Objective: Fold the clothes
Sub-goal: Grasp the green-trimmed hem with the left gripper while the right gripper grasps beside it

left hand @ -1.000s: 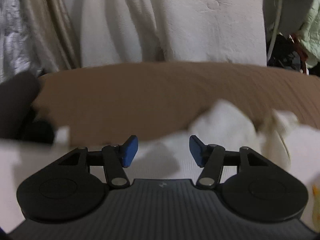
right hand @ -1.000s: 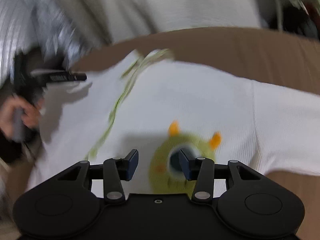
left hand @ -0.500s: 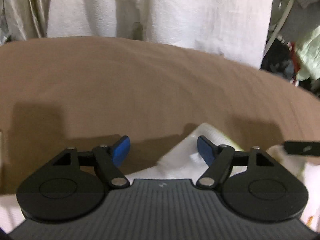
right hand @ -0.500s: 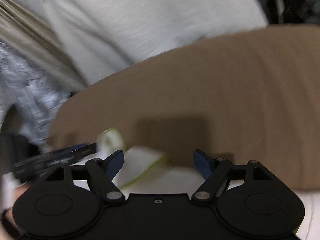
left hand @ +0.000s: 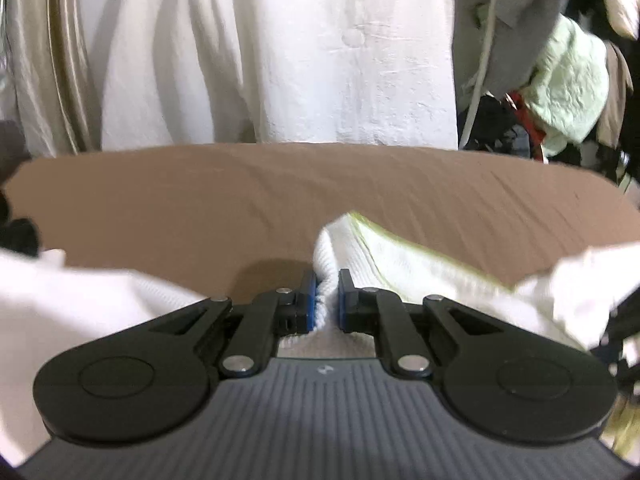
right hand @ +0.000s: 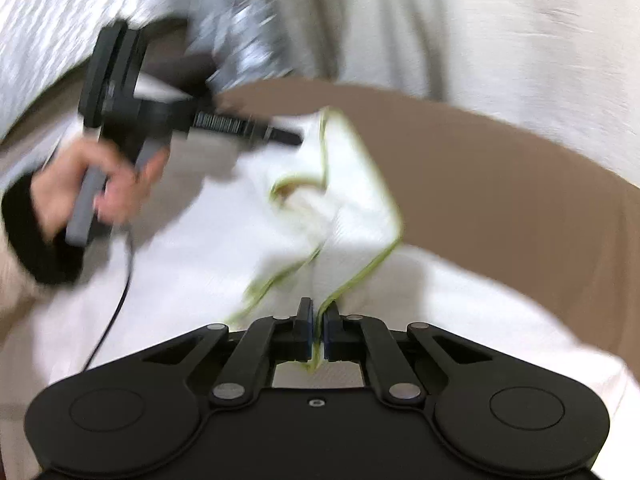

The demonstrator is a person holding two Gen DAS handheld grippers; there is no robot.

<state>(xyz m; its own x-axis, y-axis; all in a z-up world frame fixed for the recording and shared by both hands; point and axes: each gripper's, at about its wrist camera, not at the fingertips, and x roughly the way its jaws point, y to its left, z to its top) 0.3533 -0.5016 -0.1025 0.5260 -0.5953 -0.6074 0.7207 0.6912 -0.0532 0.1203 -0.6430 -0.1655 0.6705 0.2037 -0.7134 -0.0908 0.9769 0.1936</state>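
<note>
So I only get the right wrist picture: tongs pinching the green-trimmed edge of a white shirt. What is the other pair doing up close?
Observer: The left tongs have just been closing and now pinch a bunched fold of the white shirt, with plain ribbed cloth between the pads.
Visitor: And what lies past the brown surface on that side?
Observer: Beyond the far right end of the brown surface is a crumpled pale green garment on a dark heap of clothes, which your view misses.
</note>
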